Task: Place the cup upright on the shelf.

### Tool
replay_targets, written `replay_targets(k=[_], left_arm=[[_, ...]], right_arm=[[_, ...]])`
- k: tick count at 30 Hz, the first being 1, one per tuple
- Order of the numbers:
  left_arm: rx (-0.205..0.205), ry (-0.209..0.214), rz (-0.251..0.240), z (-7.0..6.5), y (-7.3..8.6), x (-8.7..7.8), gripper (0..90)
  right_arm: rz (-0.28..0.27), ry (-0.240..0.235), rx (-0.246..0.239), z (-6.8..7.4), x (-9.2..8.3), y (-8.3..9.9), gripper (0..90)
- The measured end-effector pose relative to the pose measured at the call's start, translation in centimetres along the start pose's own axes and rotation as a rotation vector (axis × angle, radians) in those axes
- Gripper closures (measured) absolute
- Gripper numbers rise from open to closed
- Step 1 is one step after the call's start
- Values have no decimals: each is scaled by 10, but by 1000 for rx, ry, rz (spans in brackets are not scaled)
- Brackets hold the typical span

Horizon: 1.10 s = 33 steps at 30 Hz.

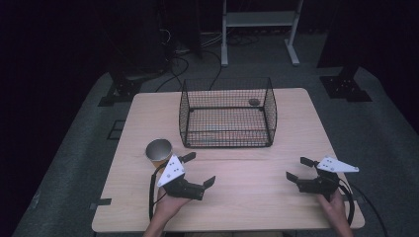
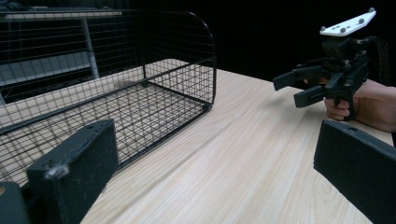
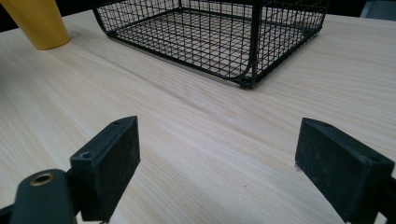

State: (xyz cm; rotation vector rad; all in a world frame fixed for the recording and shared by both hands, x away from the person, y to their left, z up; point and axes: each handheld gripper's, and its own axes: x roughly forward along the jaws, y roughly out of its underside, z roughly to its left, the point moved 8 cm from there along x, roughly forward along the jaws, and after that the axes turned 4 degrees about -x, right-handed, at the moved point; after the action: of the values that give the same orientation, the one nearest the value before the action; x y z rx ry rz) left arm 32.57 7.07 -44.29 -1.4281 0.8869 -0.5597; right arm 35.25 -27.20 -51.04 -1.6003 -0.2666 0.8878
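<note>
I'm looking down on a light wooden table (image 1: 257,197) standing on grey carpet (image 1: 380,138). Beyond it the room falls into darkness. A white metal shelf frame (image 1: 259,19) stands at the far side, black cables (image 1: 183,61) snaking across the floor beside dark stand bases (image 1: 345,88).

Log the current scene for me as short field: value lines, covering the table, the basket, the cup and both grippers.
table: light wooden tabletop, mostly bare
basket: black wire mesh basket at the far middle, upright, open top; a small dark round thing sits at its far right corner, cannot tell what
cup: yellow tapered cup with a metallic inside, upright, near left of the basket, apart from it
left gripper: jaws open, holding nothing, just right of the cup
right gripper: jaws open, holding nothing, near right side of the table
</note>
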Motion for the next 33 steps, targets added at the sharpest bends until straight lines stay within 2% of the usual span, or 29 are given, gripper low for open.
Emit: replay_targets(k=[6,21,23,28,33], left_arm=[[6,-13,-8,7,-6,-9,0],[38,-31,-6,15,-21,-31,0],[57,-52,6,16,-22,-35,0],[65,-74,17,24,-25,-51,0],[71,-122,20,36,-28,-68,0]], right_arm=[[-2,0,3,0,0,0,129],[7,7,-5,1,1,0,129],[13,8,-9,0,1,0,129],[24,17,-17,1,2,1,129],[34,18,-27,2,3,1,129]])
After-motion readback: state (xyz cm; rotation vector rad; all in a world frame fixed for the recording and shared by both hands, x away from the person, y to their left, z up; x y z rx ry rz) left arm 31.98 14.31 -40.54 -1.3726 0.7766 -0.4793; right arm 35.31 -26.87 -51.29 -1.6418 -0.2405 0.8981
